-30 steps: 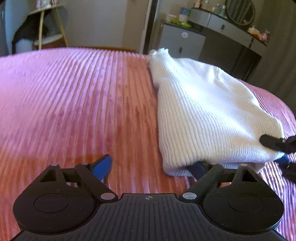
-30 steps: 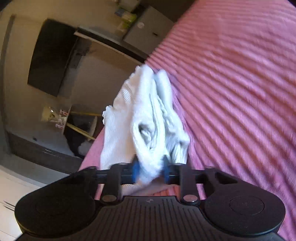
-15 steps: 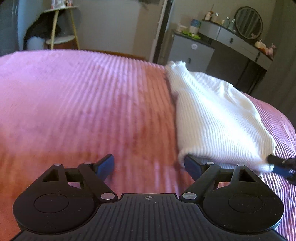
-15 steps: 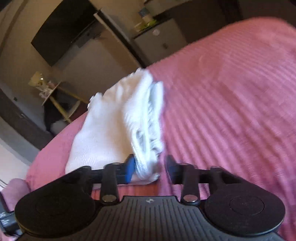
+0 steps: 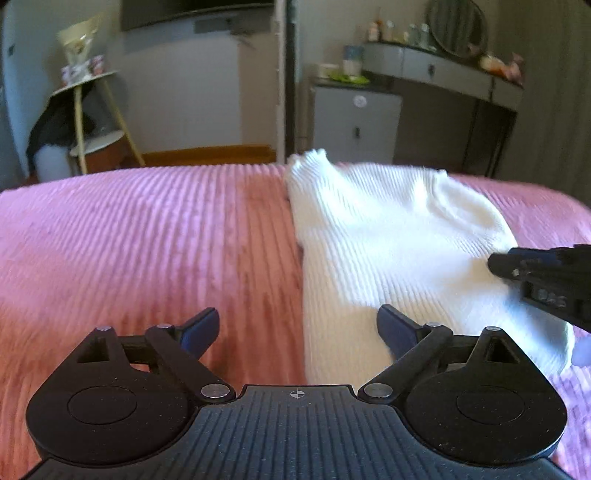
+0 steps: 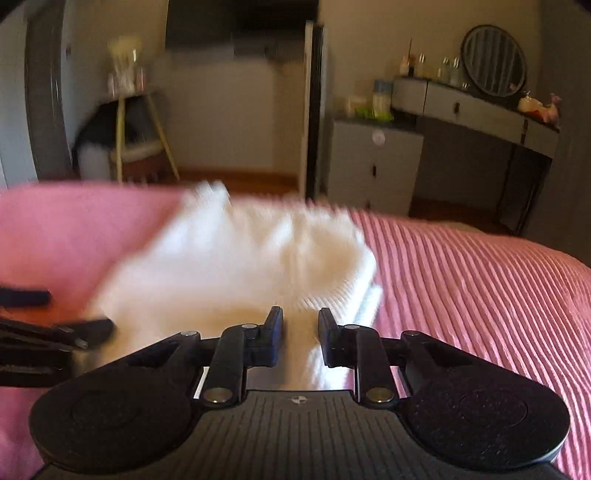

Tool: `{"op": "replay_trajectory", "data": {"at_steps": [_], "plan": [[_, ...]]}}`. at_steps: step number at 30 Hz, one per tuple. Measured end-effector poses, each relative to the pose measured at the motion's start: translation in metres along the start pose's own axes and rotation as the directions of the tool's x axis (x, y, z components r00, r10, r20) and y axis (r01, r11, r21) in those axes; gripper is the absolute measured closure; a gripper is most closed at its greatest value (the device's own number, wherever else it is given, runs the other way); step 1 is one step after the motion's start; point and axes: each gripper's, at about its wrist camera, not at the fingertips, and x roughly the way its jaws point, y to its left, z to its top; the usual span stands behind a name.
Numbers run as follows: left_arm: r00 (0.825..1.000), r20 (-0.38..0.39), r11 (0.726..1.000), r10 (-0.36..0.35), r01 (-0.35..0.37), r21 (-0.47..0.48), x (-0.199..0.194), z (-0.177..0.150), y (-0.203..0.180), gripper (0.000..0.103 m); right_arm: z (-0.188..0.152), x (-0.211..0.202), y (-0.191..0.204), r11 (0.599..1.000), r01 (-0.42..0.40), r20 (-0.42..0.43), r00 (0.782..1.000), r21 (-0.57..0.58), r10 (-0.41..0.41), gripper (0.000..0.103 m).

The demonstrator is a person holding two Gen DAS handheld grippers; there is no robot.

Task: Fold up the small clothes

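Fingers [image 5: 397,328] parted; sweater [image 5: 388,236] lies lengthwise away.

A pink ribbed bedspread [image 5: 147,236] covers the bed. Beyond it stand a grey cabinet [image 5: 356,122], a grey dressing table [image 5: 443,74] bearing a round mirror [image 5: 456,27] and bottles, and a wooden tiered stand [image 5: 92,122] near the left wall.

Both wrist views sit low, sharing the sweater [image 5: 388,236]; right's blurred, seemingly nearer.
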Motion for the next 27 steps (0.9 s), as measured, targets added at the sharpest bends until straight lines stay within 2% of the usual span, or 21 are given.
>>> {"op": "replay_trajectory", "data": {"at_steps": [4,9,12,15,18,22,25,27], "plan": [[1.0,0.023,1.0,-0.02,0.02,0.005,0.008,-0.011,0.002,0.001,-0.015,0.005,-0.008,0.998,-0.016,0.049,0.999,-0.056,0.019,0.083],[0.995,0.011,0.987,-0.099,0.099,-0.127,0.004,-0.008,0.027,0.002,-0.004,-0.007,-0.01,0.998,-0.06,0.032,0.998,-0.031,0.061,0.082],[0.996,0.061,0.99,-0.066,0.073,-0.122,-0.007,0.003,0.031,0.005,0.01,-0.017,-0.016,0.998,-0.062,0.065,0.996,0.034,0.06,0.082],[0.996,0.077,0.994,-0.042,0.049,-0.098,-0.002,0.022,0.027,0.005,0.027,-0.007,-0.014,0.997,-0.047,0.068,0.997,0.058,0.043,0.082],[0.996,0.078,0.995,-0.044,0.051,-0.091,0.011,0.037,0.018,0.005,0.041,0.01,-0.004,1.0,-0.02,0.061,0.998,-0.004,0.02,0.082],[0.999,0.045,0.998,-0.011,0.014,-0.062,0.037,0.044,0.003,0.005,0.054,0.041,0.005,0.999,0.02,0.037,0.999,-0.045,-0.019,0.082],[1.0,0.024,0.998,0.01,-0.009,-0.055,0.058,0.036,-0.001,0.004,0.05,0.061,0.008,0.994,0.059,0.025,0.998,-0.088,-0.057,0.08],[1.0,0.024,0.996,0.0,0.002,-0.088,0.066,0.031,0.003,0.004,0.039,0.069,0.008,0.992,0.072,0.042,0.997,-0.104,-0.068,0.076]]}}
